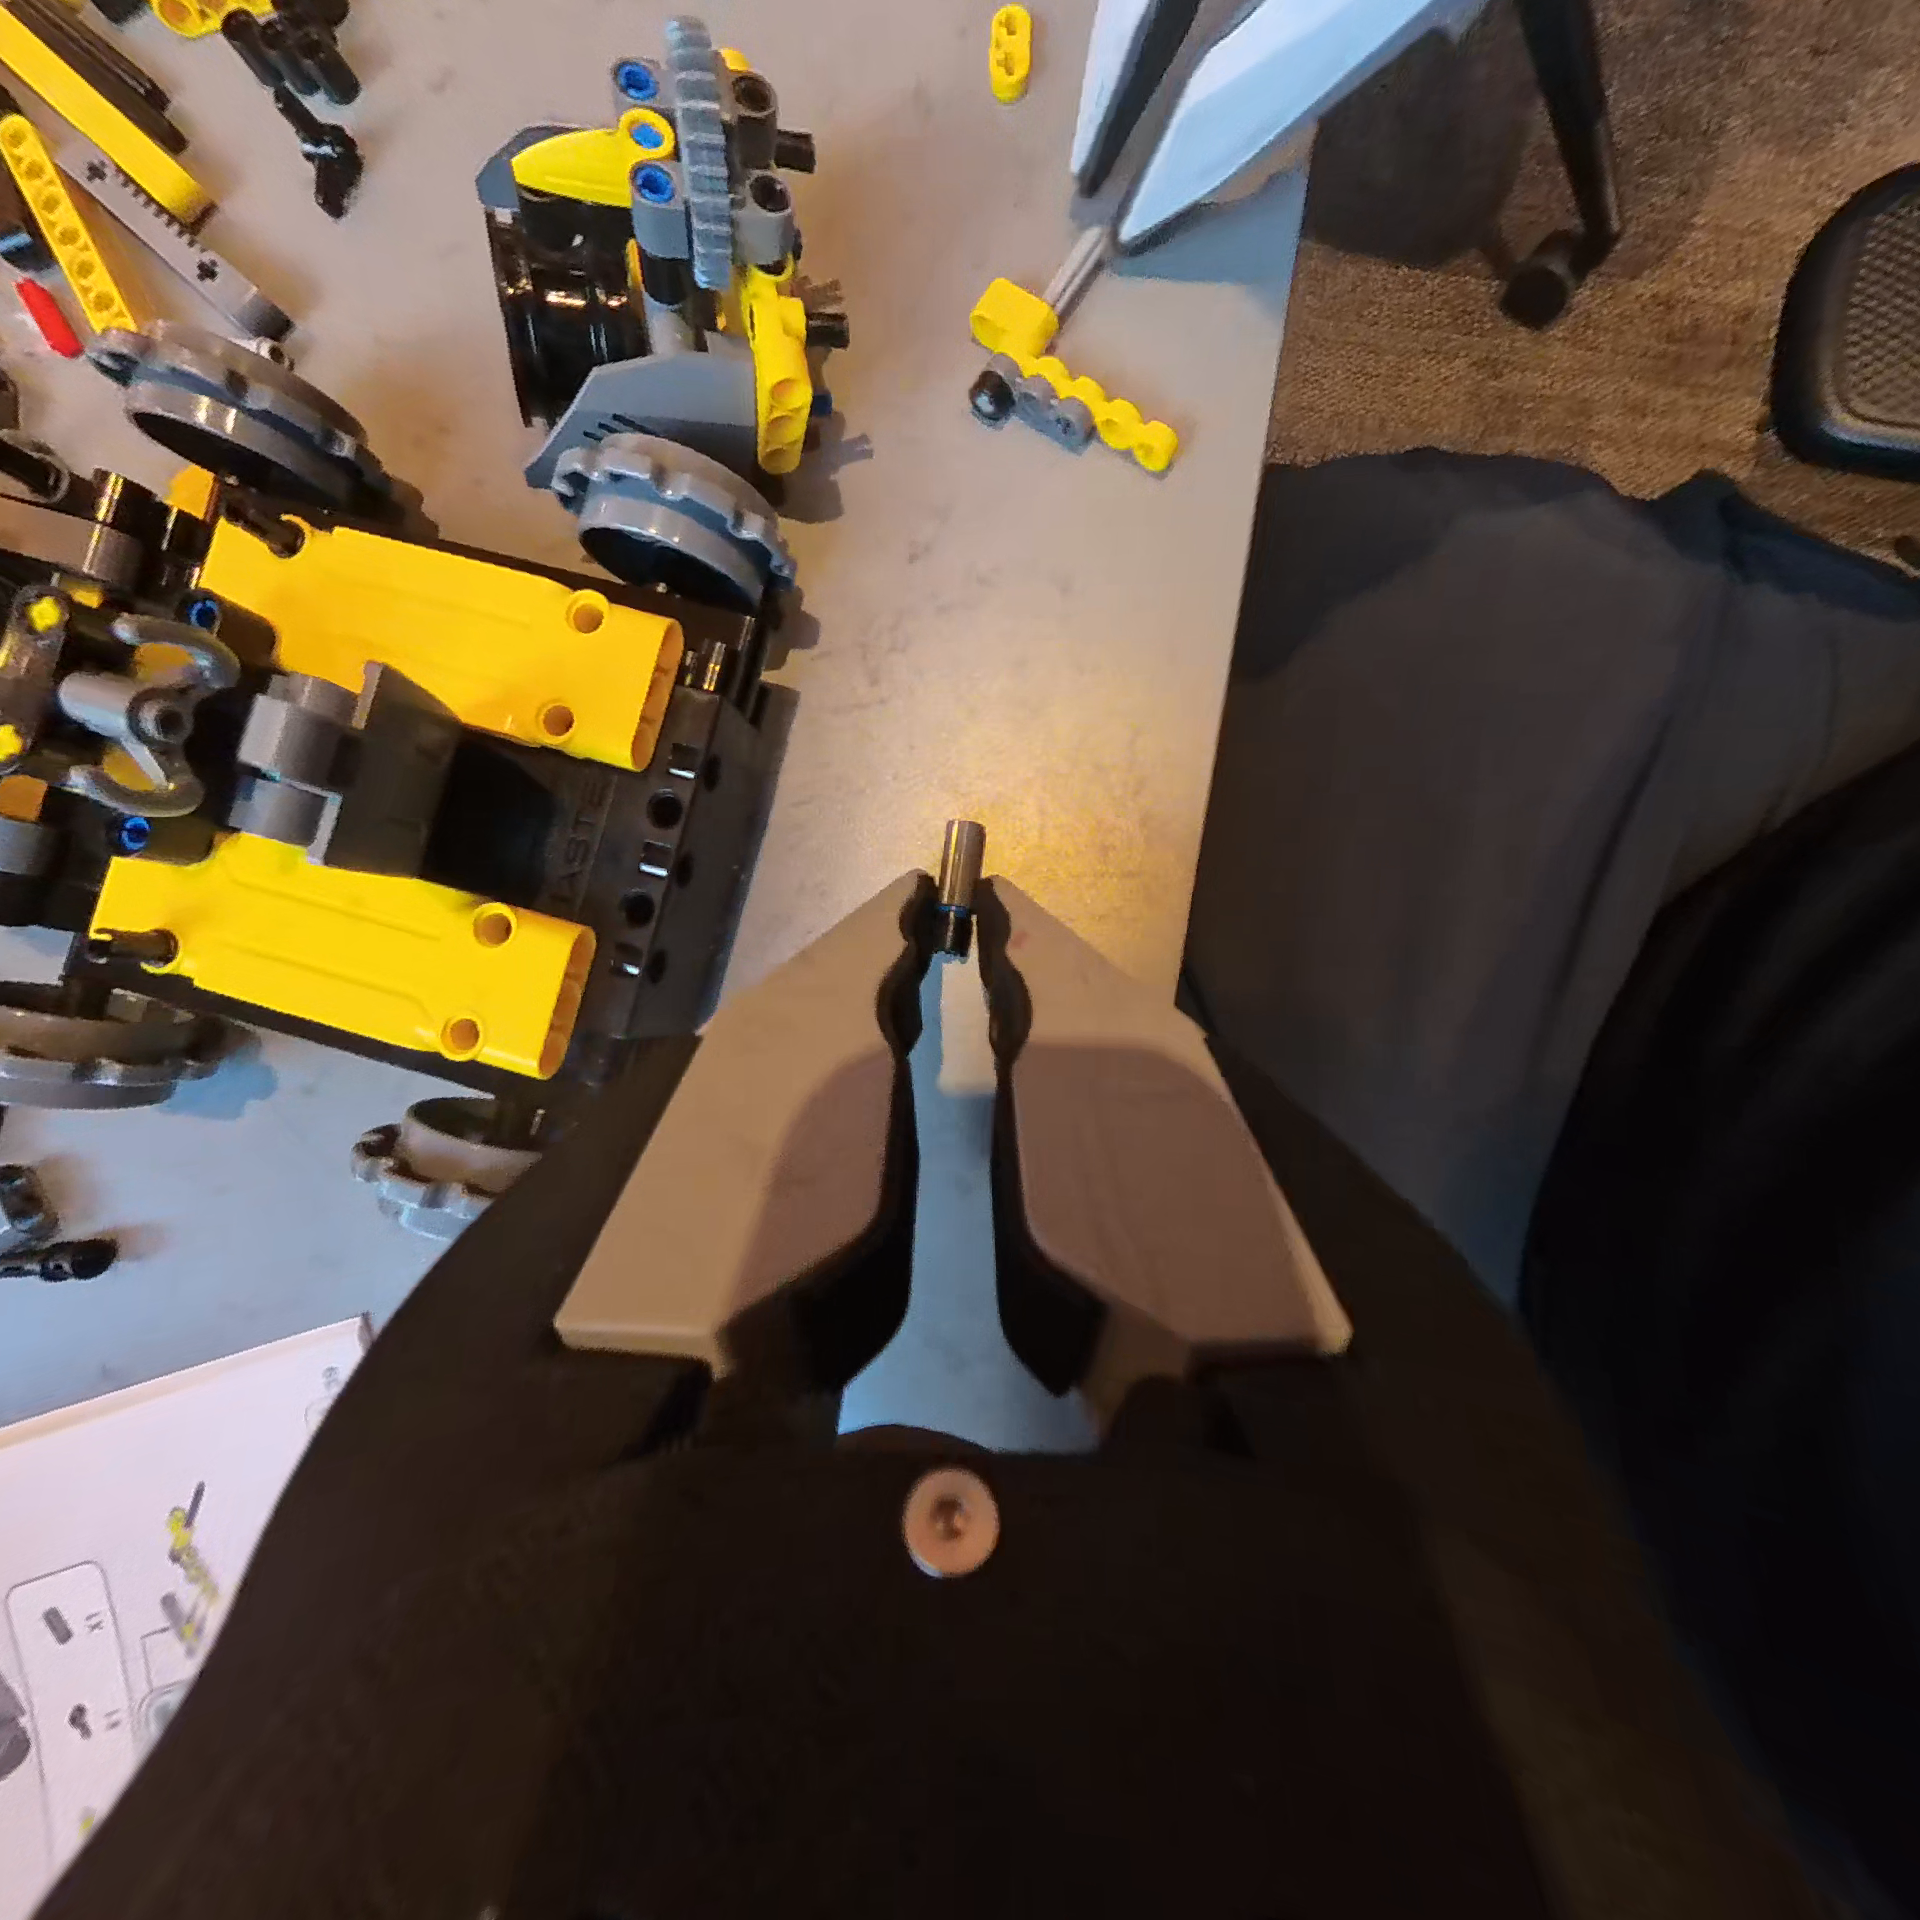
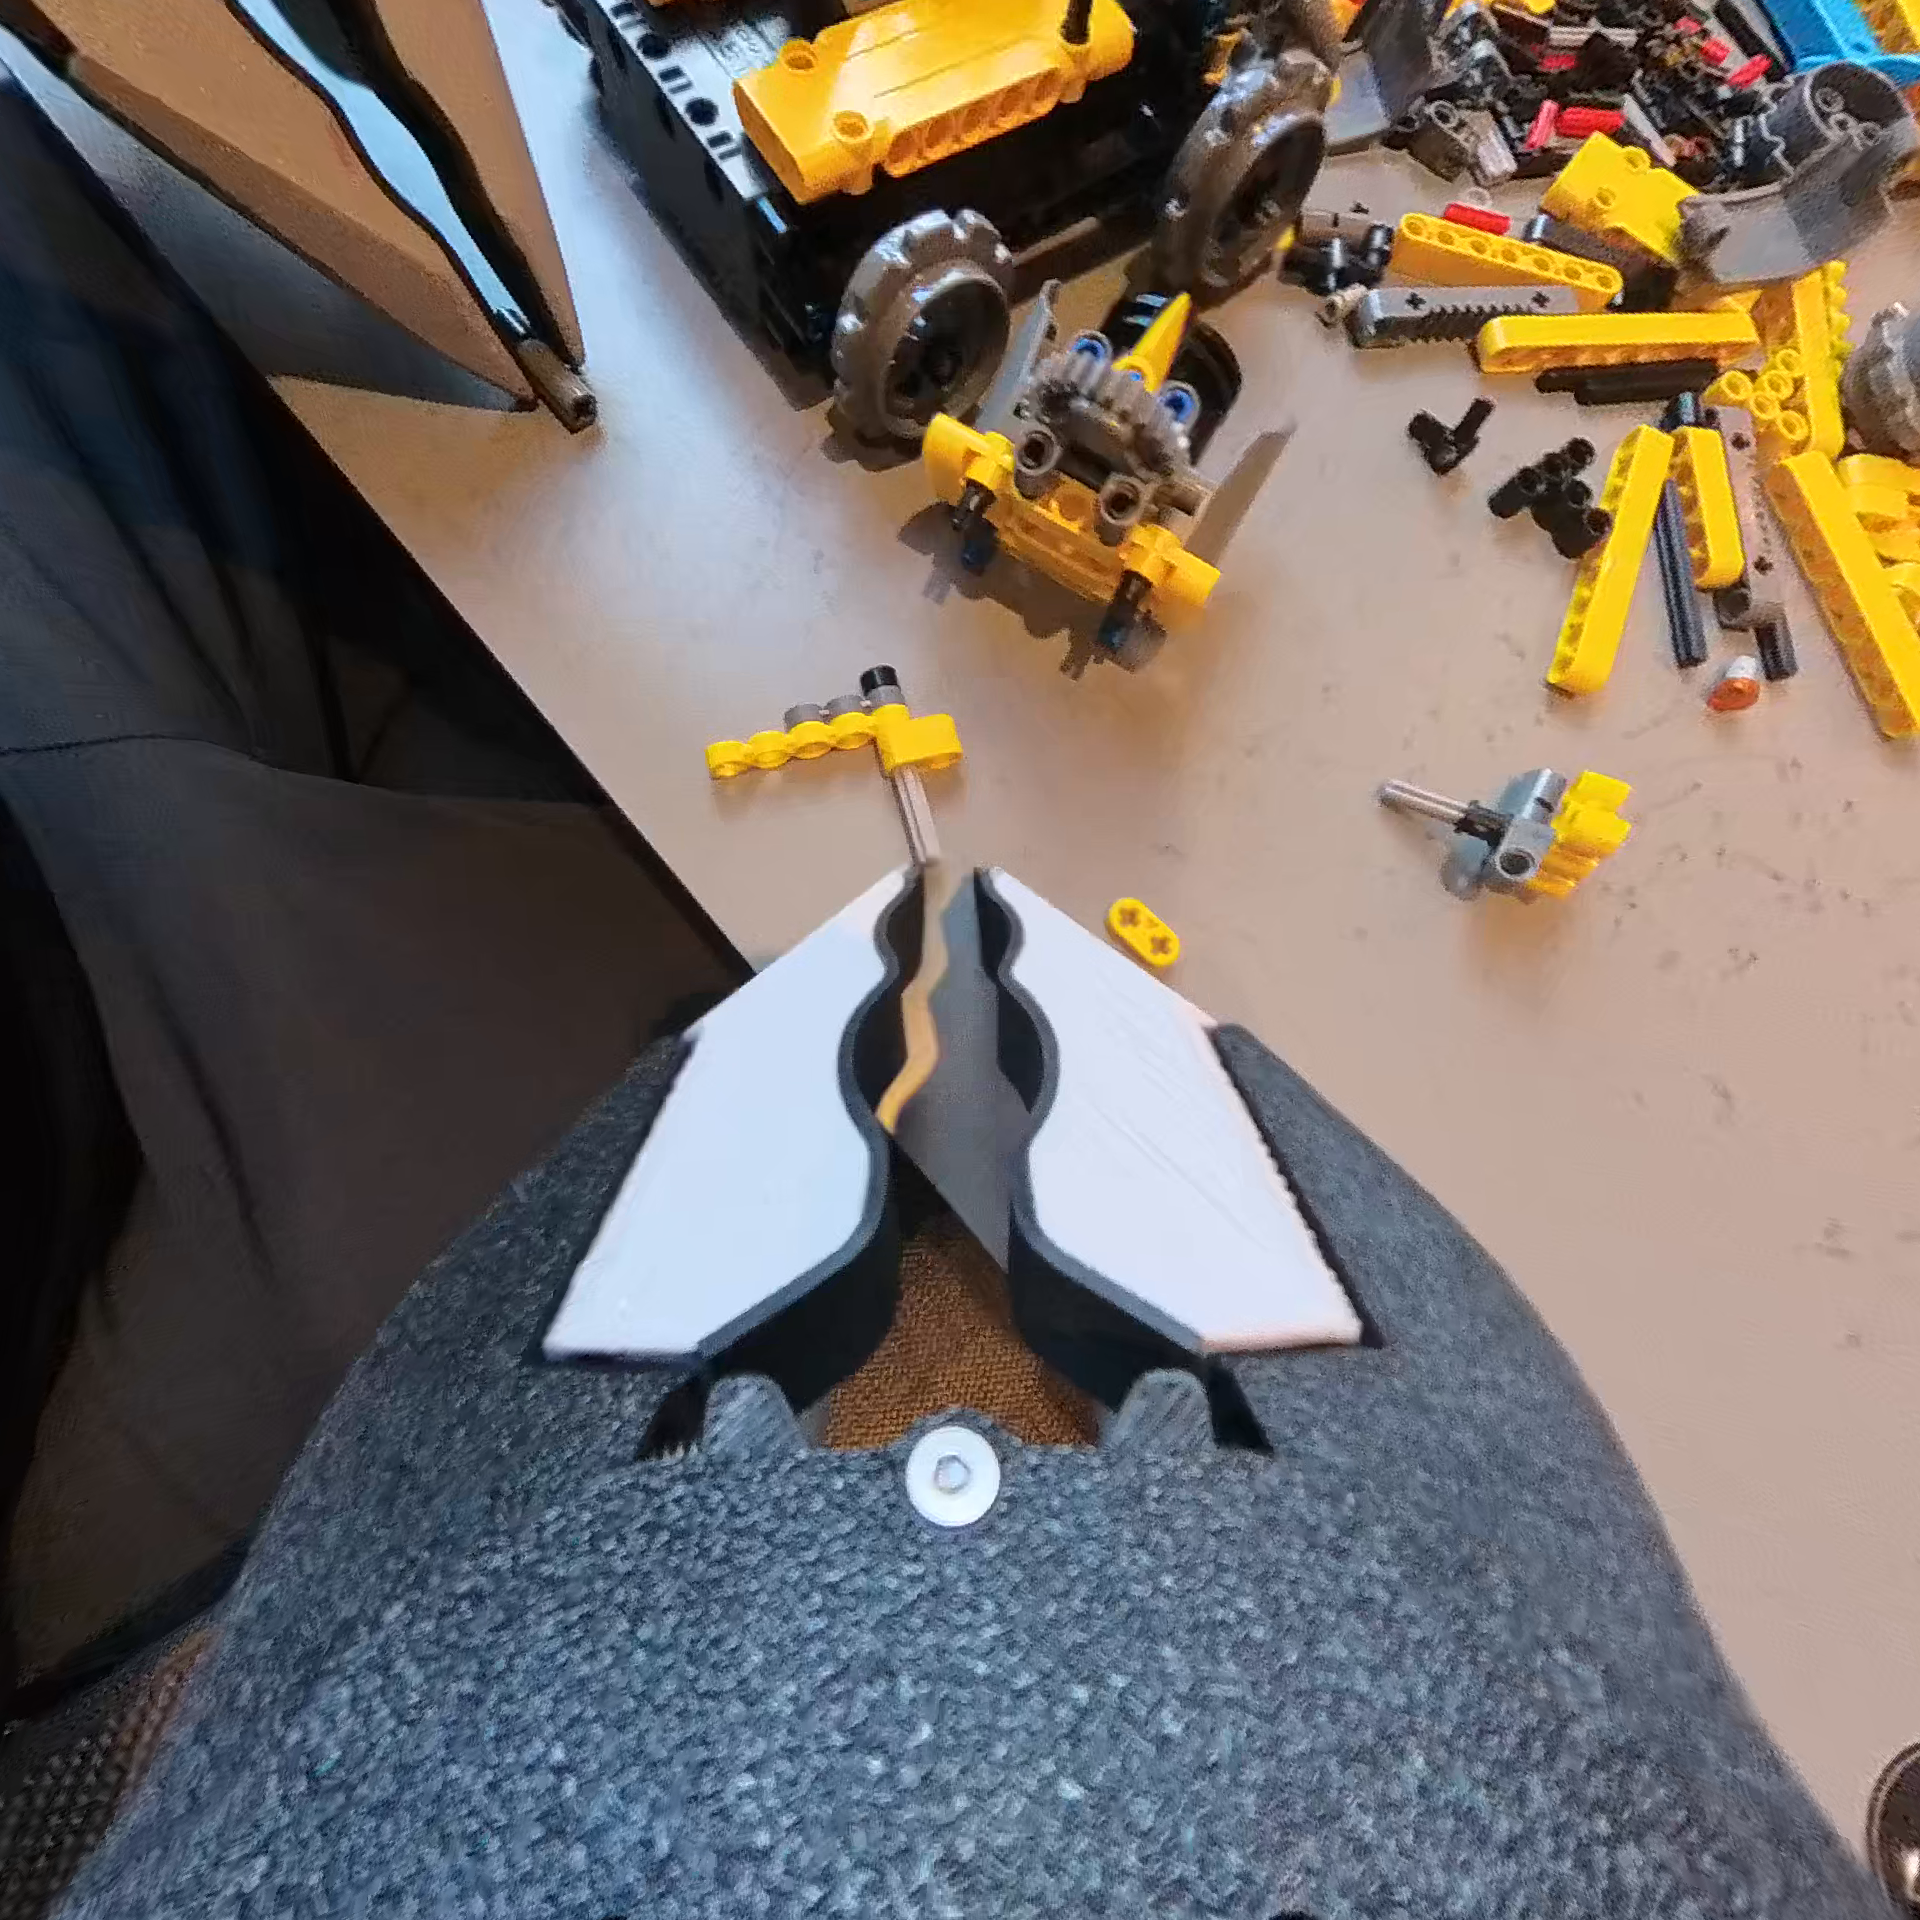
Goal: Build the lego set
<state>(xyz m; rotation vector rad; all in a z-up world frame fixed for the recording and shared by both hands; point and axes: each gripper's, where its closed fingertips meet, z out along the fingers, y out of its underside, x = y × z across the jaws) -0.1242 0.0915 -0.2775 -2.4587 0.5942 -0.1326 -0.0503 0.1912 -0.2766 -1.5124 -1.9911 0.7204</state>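
My left gripper (image 1: 956, 899) is shut on a small grey and black pin (image 1: 961, 854) and holds it above the table near the right edge. My right gripper (image 2: 945, 881) is shut on the end of a grey axle (image 2: 912, 816). The axle passes through a yellow connector (image 2: 920, 740) joined to a short yellow beam (image 2: 774, 750) that lies on the table. The same small assembly shows in the left wrist view (image 1: 1081, 400), with the right gripper (image 1: 1112, 218) above it. The left gripper with its pin shows at the upper left of the right wrist view (image 2: 566, 395).
A yellow and black vehicle model (image 1: 416, 779) stands left of my left gripper. A geared sub-assembly (image 2: 1081, 488), a small yellow link (image 2: 1143, 930), a grey and yellow cluster (image 2: 1527, 831) and a pile of loose beams (image 2: 1766, 468) lie around. A booklet (image 1: 125, 1558) lies nearby. A person's legs (image 1: 1558, 831) are beside the table edge.
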